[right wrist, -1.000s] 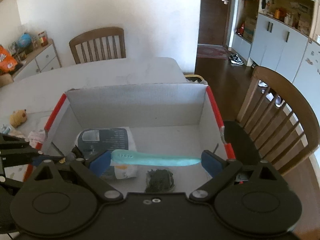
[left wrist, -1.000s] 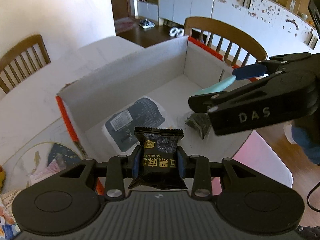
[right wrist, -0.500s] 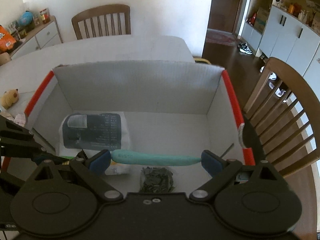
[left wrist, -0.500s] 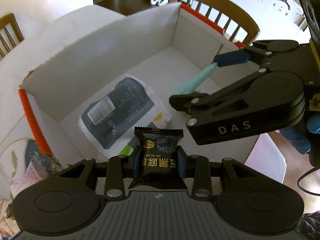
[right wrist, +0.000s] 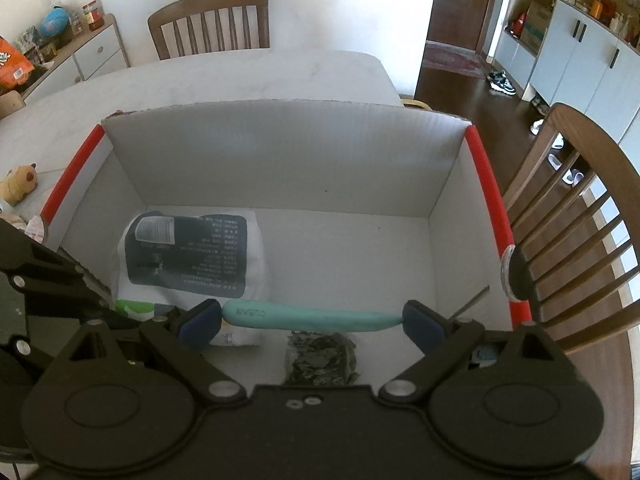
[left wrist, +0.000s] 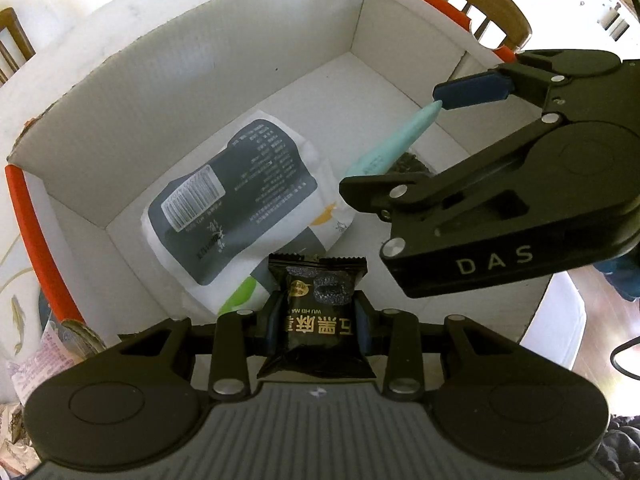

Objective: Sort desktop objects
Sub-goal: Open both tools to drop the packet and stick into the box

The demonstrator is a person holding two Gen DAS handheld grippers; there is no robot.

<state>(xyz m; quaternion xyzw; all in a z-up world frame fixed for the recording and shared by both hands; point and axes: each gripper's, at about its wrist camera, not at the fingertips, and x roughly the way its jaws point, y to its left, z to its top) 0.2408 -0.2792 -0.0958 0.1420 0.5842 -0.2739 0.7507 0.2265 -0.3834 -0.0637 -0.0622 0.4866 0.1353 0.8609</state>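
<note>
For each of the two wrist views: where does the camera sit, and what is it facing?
Left wrist: on the left claw, gripping a black snack packet, looking down into the cardboard box; right claw visible.
Right wrist: on the right claw, holding a teal tool endwise over the box.
Shared: box, white pouch.

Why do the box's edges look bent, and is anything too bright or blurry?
Left wrist view: fisheye bows the cardboard box walls; sunlit table washes out. Right wrist view: box rim curves too; the teal tube and white pouch stay sharp, in even shade.
</note>
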